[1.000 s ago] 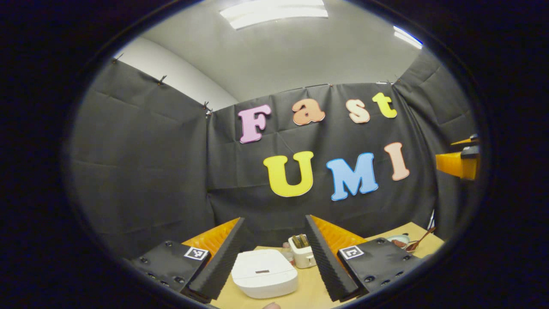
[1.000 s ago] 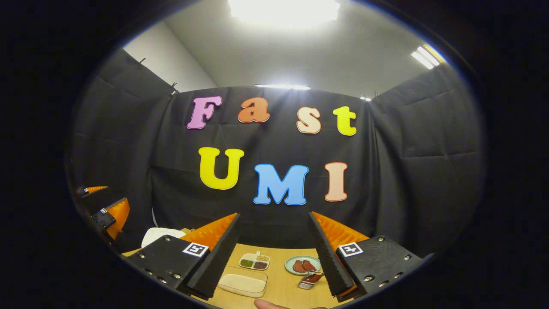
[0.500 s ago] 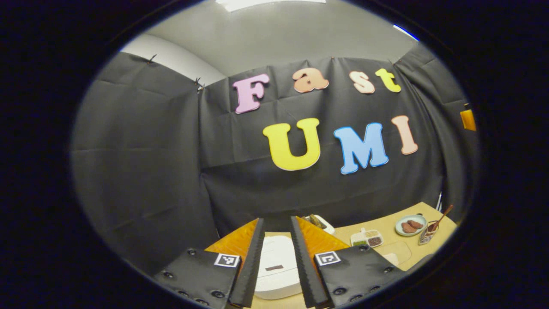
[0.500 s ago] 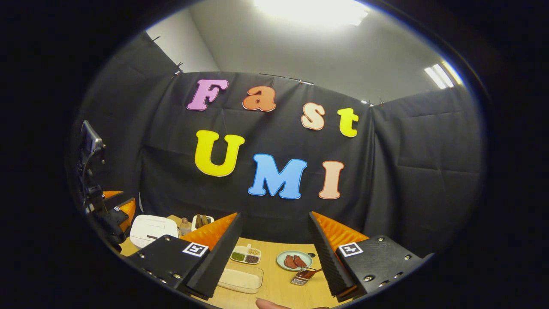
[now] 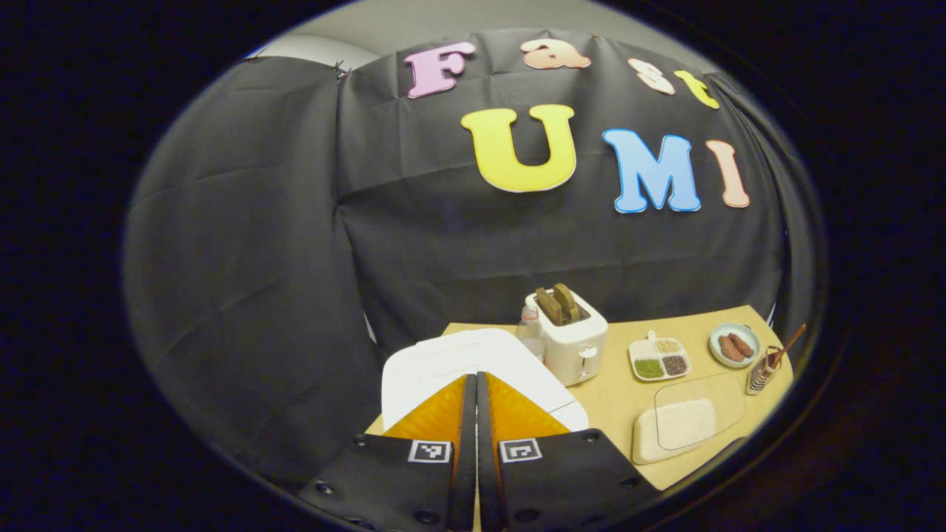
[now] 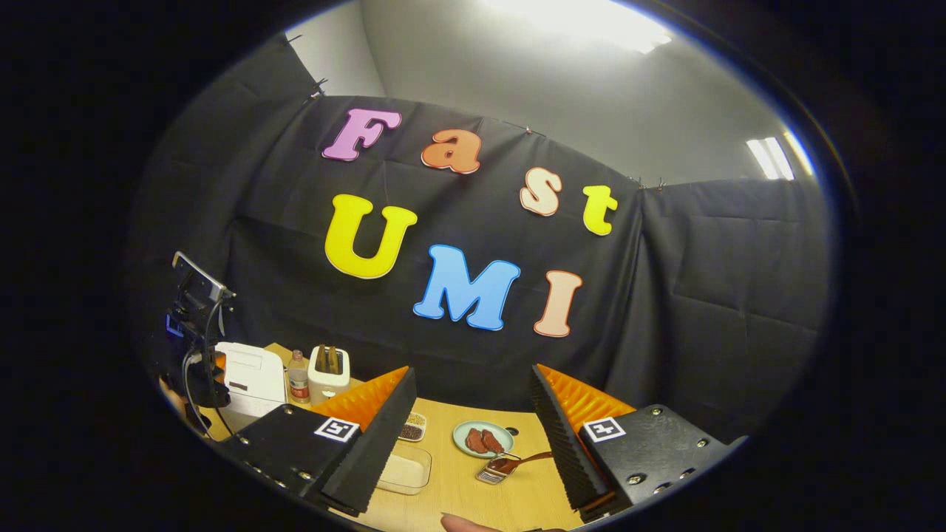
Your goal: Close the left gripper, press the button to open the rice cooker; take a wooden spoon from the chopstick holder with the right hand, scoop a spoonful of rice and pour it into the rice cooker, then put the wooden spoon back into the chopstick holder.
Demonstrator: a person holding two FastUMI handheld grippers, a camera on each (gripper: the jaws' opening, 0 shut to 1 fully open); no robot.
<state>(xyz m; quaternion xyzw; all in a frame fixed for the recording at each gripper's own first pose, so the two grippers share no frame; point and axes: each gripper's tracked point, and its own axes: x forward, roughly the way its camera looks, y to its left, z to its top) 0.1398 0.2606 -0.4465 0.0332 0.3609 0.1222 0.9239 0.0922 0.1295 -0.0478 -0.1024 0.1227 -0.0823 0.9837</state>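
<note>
Wooden table [image 5: 613, 403]: rice cooker [image 5: 451, 366]; toaster [image 5: 569, 343]; plate [image 5: 733, 345]; perhaps 1 bottle [image 6: 298, 377].

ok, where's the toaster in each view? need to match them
Left gripper view: the toaster sits centre, just right of the rice cooker.
Right gripper view: toaster at lower left, again right of the rice cooker.
Shared landmark: the round plate on the table.

The white rice cooker [image 5: 473, 362] sat lid-down just beyond the left claw [image 5: 473, 414]; the wooden spoon [image 6: 528, 459] leaned in its holder [image 6: 494, 471] between the right claw's [image 6: 473, 421] fingers.
</note>
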